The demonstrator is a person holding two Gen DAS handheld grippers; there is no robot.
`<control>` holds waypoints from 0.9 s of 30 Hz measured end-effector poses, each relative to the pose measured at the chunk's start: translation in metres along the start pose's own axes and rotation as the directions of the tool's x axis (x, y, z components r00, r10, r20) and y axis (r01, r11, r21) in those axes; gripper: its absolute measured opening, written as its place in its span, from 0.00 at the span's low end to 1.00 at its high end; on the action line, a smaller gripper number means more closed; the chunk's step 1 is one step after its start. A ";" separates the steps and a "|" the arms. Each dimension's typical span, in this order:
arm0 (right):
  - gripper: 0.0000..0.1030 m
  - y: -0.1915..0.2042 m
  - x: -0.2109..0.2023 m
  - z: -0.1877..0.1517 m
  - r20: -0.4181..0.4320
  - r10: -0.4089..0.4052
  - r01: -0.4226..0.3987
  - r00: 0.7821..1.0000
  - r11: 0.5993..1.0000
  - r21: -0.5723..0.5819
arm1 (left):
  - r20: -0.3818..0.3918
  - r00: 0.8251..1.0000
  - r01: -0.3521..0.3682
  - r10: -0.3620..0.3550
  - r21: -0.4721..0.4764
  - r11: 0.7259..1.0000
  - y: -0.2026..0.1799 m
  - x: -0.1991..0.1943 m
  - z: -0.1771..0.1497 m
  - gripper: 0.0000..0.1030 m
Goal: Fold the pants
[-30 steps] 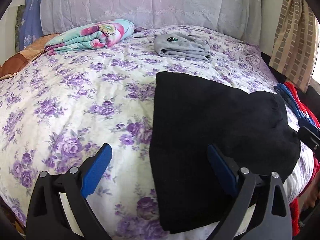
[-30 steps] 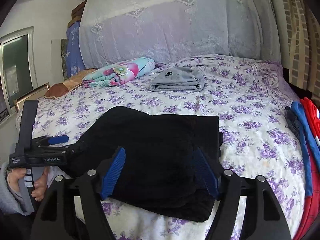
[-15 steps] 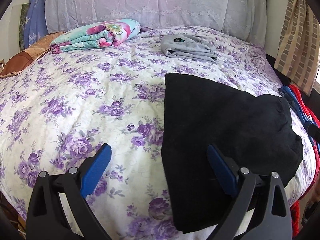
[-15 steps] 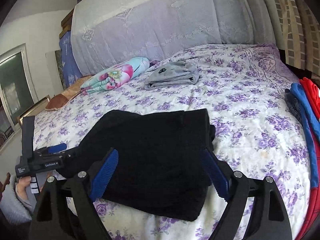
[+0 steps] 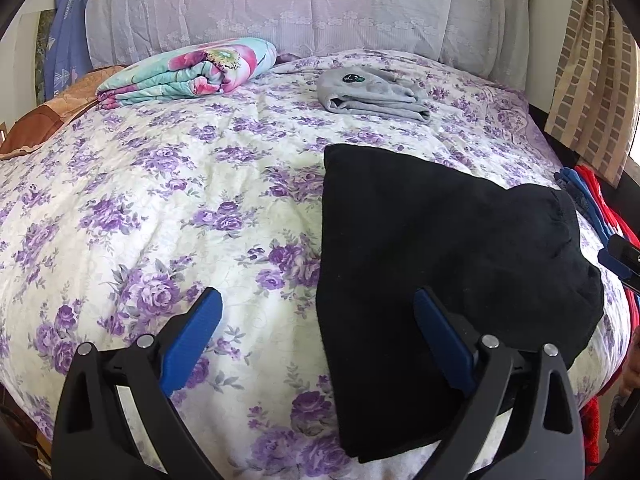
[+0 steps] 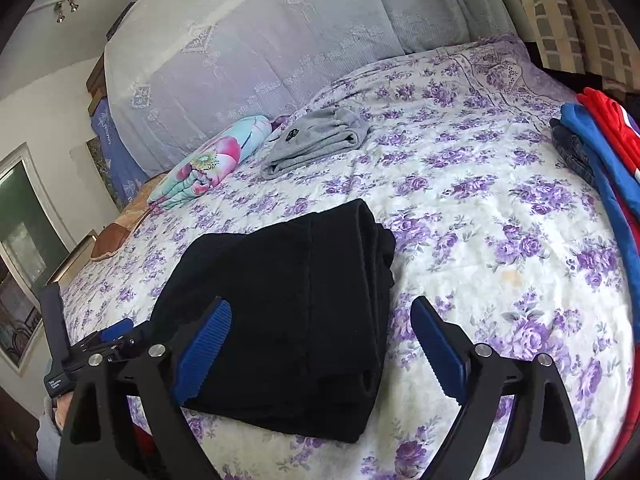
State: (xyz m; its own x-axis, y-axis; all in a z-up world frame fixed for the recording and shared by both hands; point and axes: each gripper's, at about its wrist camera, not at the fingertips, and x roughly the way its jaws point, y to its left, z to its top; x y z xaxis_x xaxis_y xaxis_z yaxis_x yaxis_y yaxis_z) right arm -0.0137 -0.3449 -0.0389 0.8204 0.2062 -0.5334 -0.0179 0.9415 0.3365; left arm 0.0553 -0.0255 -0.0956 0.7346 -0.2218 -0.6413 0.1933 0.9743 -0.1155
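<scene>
From the left wrist view, your left hand-held gripper (image 5: 316,340) is wide open and holds nothing. The soft black folded pants (image 5: 440,240) lie on the purple flowered bed (image 5: 160,200).

From the right wrist view, your right hand-held gripper (image 6: 320,352) is wide open and empty too. The folding looks nearly done. Next, maybe lift the bundle over by the folded grey clothes (image 6: 316,140).

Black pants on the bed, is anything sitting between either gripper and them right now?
Nothing visible. The black pants lie directly ahead of the open right gripper and open left gripper; the grey garment lies well beyond.
</scene>
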 end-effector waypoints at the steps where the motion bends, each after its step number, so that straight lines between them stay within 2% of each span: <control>1: 0.89 0.001 -0.003 0.001 0.010 0.000 0.000 1.000 1.000 -0.001 | 0.001 1.000 -0.004 0.004 -0.002 1.000 0.000 0.000 0.000 0.92; 6: 0.90 0.013 -0.013 0.002 0.046 0.026 -0.025 0.999 0.999 -0.024 | 0.005 1.000 -0.025 0.025 -0.016 1.000 0.006 -0.001 0.001 0.92; 9: 0.91 0.024 -0.006 -0.003 0.027 0.038 -0.036 0.999 0.998 -0.060 | -0.003 1.000 -0.025 0.025 -0.017 1.000 0.006 0.000 0.000 0.93; 11: 0.94 0.030 0.008 -0.011 -0.002 -0.005 0.005 1.000 0.994 -0.112 | -0.011 0.999 -0.042 0.042 -0.001 0.999 0.005 0.004 -0.002 0.95; 13: 0.95 0.029 0.033 -0.023 -0.061 -0.108 0.096 0.992 0.980 -0.175 | -0.023 0.999 -0.049 0.050 0.013 0.999 0.004 0.009 -0.004 0.96; 14: 0.96 0.024 0.044 -0.030 -0.096 -0.109 0.092 0.989 0.982 -0.164 | -0.027 0.998 -0.048 0.048 0.013 0.999 0.004 0.012 -0.006 0.96; 16: 0.97 0.012 0.043 -0.029 -0.094 -0.044 0.036 0.995 0.996 -0.085 | -0.030 0.999 -0.045 0.045 0.008 0.999 0.005 0.013 -0.007 0.96; 17: 0.96 0.011 0.042 -0.026 -0.110 -0.040 0.032 0.993 0.996 -0.079 | -0.030 0.999 -0.045 0.045 0.008 0.999 0.006 0.012 -0.007 0.96; 22: 0.96 0.014 0.026 -0.018 -0.063 -0.041 0.037 0.997 0.997 -0.070 | -0.020 0.999 -0.046 0.047 0.006 0.999 0.007 0.007 -0.004 0.96; 27: 0.96 0.029 0.009 -0.014 -0.007 -0.031 0.030 1.000 0.994 -0.108 | 0.036 0.992 -0.117 0.117 0.001 0.993 0.017 -0.005 0.004 0.96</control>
State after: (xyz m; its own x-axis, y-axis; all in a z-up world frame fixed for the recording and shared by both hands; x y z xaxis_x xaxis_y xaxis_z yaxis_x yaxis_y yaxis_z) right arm -0.0151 -0.3119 -0.0444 0.8167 0.1791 -0.5486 -0.0551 0.9705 0.2349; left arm 0.0581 -0.0082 -0.0913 0.7753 -0.1077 -0.6224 0.1066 0.9935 -0.0391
